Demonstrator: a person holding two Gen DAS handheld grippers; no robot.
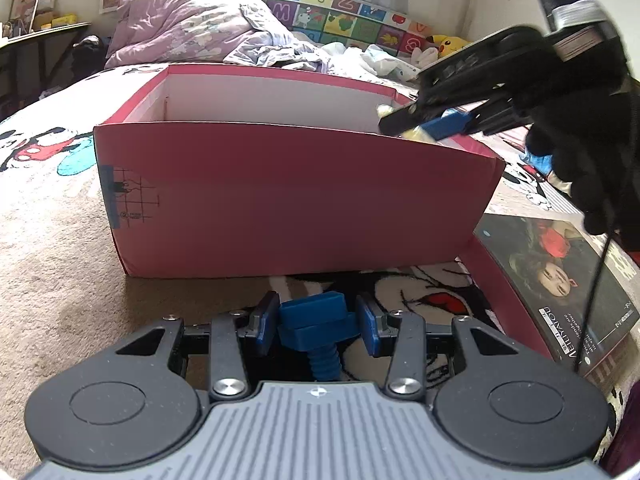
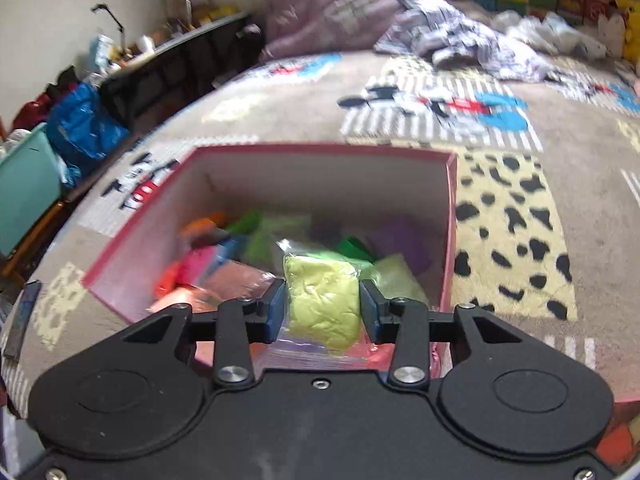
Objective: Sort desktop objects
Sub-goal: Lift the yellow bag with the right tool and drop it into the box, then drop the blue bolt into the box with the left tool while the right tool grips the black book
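A red cardboard box [image 1: 280, 200] stands on the carpet; the right wrist view looks down into it [image 2: 450, 208], where several coloured clay packets [image 2: 256, 236] lie. My left gripper [image 1: 316, 326] is shut on a blue plastic bolt [image 1: 316, 320], low on the carpet in front of the box's near wall. My right gripper [image 2: 322, 306] is shut on a bag of yellow clay [image 2: 322, 296] and holds it over the box's near edge. The right gripper also shows in the left wrist view [image 1: 404, 124] over the box's right corner.
The box lid [image 1: 504, 288] lies right of the box with a printed booklet [image 1: 560, 280] on it. Patterned carpet [image 2: 520, 240] surrounds the box. Bedding [image 1: 188, 24] and a plush toy [image 1: 450, 44] lie behind. A desk [image 2: 168, 64] and blue bag [image 2: 80, 128] are at left.
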